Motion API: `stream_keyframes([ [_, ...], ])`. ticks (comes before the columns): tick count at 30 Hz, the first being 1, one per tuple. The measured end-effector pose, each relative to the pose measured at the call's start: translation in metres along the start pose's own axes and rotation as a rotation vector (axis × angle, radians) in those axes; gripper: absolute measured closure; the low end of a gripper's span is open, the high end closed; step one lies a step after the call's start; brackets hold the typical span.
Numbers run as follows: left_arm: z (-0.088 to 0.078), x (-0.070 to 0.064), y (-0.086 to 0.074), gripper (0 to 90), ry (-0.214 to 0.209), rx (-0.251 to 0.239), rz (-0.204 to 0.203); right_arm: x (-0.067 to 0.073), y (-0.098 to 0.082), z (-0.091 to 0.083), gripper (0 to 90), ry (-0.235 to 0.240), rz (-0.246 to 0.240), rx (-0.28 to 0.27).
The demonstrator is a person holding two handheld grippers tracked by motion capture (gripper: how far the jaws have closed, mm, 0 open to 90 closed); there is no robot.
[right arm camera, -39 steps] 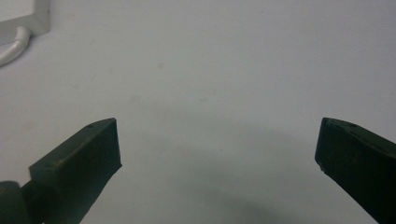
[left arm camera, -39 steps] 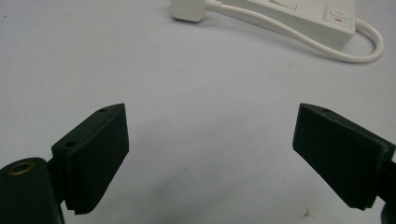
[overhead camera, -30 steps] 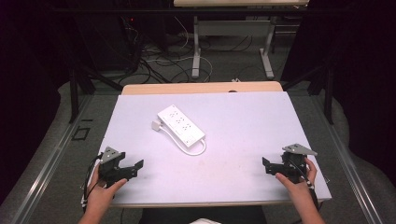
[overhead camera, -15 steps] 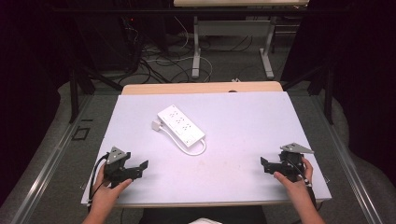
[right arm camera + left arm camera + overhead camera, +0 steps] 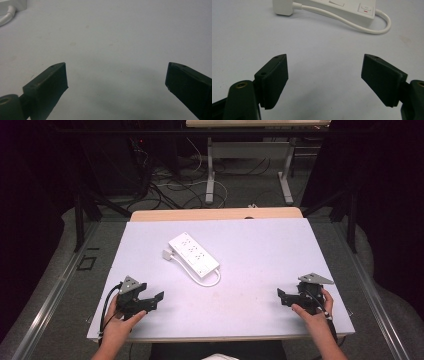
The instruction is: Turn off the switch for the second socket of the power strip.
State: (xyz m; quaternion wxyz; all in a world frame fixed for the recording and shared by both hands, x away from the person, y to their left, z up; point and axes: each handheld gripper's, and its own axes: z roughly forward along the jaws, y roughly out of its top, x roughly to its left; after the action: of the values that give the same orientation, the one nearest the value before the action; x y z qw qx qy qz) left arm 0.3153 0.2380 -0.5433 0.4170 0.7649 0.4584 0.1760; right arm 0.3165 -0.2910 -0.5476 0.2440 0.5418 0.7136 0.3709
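A white power strip (image 5: 193, 253) lies at an angle in the middle of the white table (image 5: 260, 250), its short white cord (image 5: 210, 281) looped at the near end and its plug (image 5: 167, 254) beside it. The strip (image 5: 347, 7), its cord (image 5: 362, 27) and the plug (image 5: 283, 7) also show at the top of the left gripper view. My left gripper (image 5: 156, 300) rests near the front left of the table, open and holding nothing (image 5: 324, 82). Near the front right, my right gripper (image 5: 281, 297) is open and holds nothing (image 5: 116, 82). A bit of cord (image 5: 7, 16) sits at the top left of the right gripper view.
A wooden tabletop edge (image 5: 215, 214) shows behind the white surface. Cables (image 5: 170, 185) and metal table legs (image 5: 210, 170) stand on the floor beyond. Dark space flanks both sides.
My left gripper has shifted right and a little toward the front edge. The right gripper has barely moved.
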Motion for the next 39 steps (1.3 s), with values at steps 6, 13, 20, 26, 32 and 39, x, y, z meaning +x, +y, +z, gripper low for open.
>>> stream_keyframes([
  [6,0.0,-0.006,0.011,22.6,-0.004,-0.015,0.025,-0.001,-0.001,0.0,3.7,0.001,0.005,-0.005],
  [13,0.003,-0.012,0.019,22.6,-0.014,-0.017,0.043,-0.002,0.001,-0.002,3.7,-0.005,0.01,-0.019],
  [20,0.008,-0.019,0.029,23.1,-0.027,-0.011,0.025,0.0,0.004,0.001,3.7,0.0,0.021,-0.023],
  [26,0.011,-0.021,0.04,23.8,-0.03,0.002,-0.032,0.001,0.005,0.004,3.7,0.003,0.011,-0.019],
  [32,0.013,-0.019,0.051,24.5,-0.025,0.004,-0.035,0.003,0.005,0.004,3.7,0.003,0.015,-0.018],
  [39,0.017,-0.022,0.063,24.7,-0.028,0.003,-0.014,0.002,0.006,0.005,3.7,0.001,0.027,-0.024],
])
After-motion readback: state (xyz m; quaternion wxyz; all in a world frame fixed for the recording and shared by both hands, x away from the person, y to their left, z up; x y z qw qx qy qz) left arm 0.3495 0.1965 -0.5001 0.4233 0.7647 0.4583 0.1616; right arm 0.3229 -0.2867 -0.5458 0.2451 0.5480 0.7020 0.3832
